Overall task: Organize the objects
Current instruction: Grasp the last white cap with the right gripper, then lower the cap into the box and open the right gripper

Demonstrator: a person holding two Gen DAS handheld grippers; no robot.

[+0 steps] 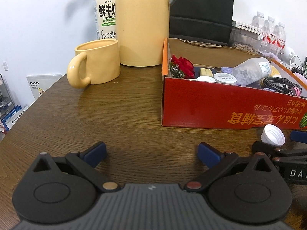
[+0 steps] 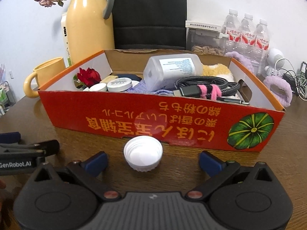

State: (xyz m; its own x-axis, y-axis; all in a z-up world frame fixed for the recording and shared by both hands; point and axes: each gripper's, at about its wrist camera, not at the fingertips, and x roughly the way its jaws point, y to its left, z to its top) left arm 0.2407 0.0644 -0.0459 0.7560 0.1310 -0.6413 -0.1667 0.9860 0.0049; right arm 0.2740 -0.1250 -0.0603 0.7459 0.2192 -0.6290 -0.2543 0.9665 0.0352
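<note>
A white screw cap (image 2: 143,156) lies open side up on the brown table, just in front of the red cardboard box (image 2: 134,122). My right gripper (image 2: 153,162) is open, its blue pads either side of the cap, apart from it. The cap also shows in the left wrist view (image 1: 273,135), at the far right beside the right gripper's fingers (image 1: 264,146). My left gripper (image 1: 151,153) is open and empty over bare table, left of the box (image 1: 211,105). The box holds a red rose (image 2: 89,76), small jars (image 2: 119,84), a lying plastic bottle (image 2: 172,68) and a coiled cable (image 2: 207,88).
A yellow mug (image 1: 96,63), a tall yellow thermos (image 1: 142,23) and a milk carton (image 1: 105,13) stand behind and left of the box. A black chair back (image 2: 149,13) is behind it. Water bottles (image 2: 247,34) and purple fluffy bands (image 2: 276,90) sit at the right.
</note>
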